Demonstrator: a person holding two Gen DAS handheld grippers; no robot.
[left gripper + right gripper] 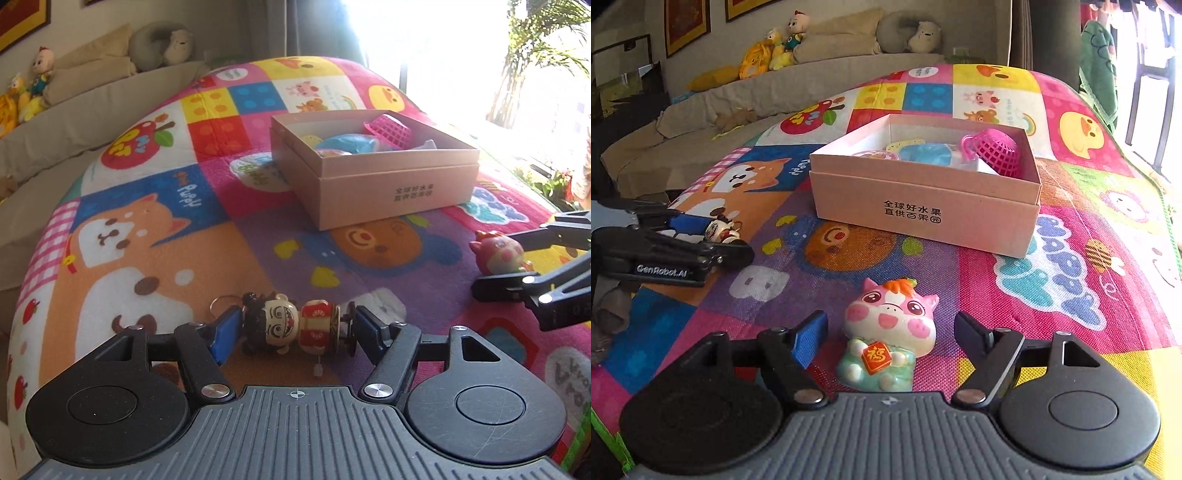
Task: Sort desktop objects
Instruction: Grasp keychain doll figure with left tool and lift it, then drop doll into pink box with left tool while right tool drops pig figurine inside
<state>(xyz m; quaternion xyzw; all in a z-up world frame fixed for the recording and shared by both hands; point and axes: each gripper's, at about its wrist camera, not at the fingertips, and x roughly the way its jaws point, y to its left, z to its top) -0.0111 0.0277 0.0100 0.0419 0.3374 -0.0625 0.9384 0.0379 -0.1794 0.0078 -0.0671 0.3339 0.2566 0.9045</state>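
At lower centre, the left hand-held gripper (291, 328) pinches the doll keychain (291, 325) lengthwise while the right hand-held gripper (892, 332) gapes wide around the pink cow figurine (890, 332), both apparently bound for the pink box (923, 199) at upper centre.

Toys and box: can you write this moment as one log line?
left hand-held gripper: shut on doll | right hand-held gripper: open around pig toy | box: open
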